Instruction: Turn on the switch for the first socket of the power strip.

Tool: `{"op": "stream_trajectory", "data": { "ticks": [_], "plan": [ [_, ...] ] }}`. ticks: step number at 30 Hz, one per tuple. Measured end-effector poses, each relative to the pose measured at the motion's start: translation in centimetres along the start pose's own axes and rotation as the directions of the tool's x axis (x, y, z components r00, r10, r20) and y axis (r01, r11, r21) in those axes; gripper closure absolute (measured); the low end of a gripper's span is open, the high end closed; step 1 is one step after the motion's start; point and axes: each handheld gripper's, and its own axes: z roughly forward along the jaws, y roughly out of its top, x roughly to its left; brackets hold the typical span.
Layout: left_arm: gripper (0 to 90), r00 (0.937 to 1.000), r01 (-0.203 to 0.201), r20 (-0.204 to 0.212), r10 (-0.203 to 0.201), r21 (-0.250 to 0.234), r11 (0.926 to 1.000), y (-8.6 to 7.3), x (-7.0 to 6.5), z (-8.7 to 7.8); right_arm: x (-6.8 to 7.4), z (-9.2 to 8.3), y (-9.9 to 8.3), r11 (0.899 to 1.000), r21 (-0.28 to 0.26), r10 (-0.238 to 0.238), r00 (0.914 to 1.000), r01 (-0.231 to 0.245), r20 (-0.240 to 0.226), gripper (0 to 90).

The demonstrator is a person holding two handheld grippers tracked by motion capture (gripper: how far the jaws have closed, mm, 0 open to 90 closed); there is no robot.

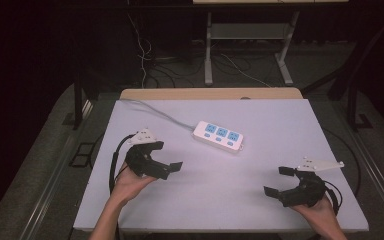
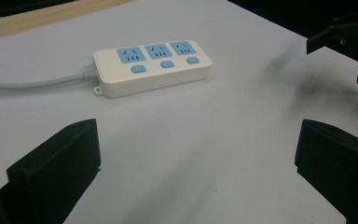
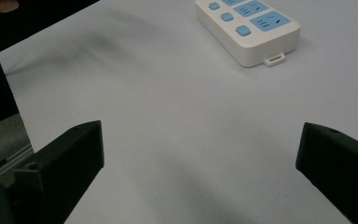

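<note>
near the far middle of the pale table (image 1: 210, 200) lies the white power strip (image 1: 218, 136), flat, with three blue sockets and three blue buttons up, its grey cord (image 1: 155, 112) running off toward the far left edge. nearer than the strip and to its left, the left gripper (image 1: 167, 156) hangs with jaws spread wide, holding nothing. nearer and to the strip's right, well apart from it, the right gripper (image 1: 278, 181) is likewise wide and bare.
</note>
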Motion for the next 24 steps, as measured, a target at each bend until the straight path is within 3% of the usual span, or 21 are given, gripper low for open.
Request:
{"op": "stream_trajectory", "data": {
  "ticks": [24],
  "plan": [
    [0.0, 0.9993, -0.036, -0.005, 0.037, 0.063, 0.9973, 4.7, 1.8, 1.7, 0.1, 0.1, 0.0, 1.0, 0.011, -0.009, 1.0, 0.009, 0.001, 0.4]
  ]
}}
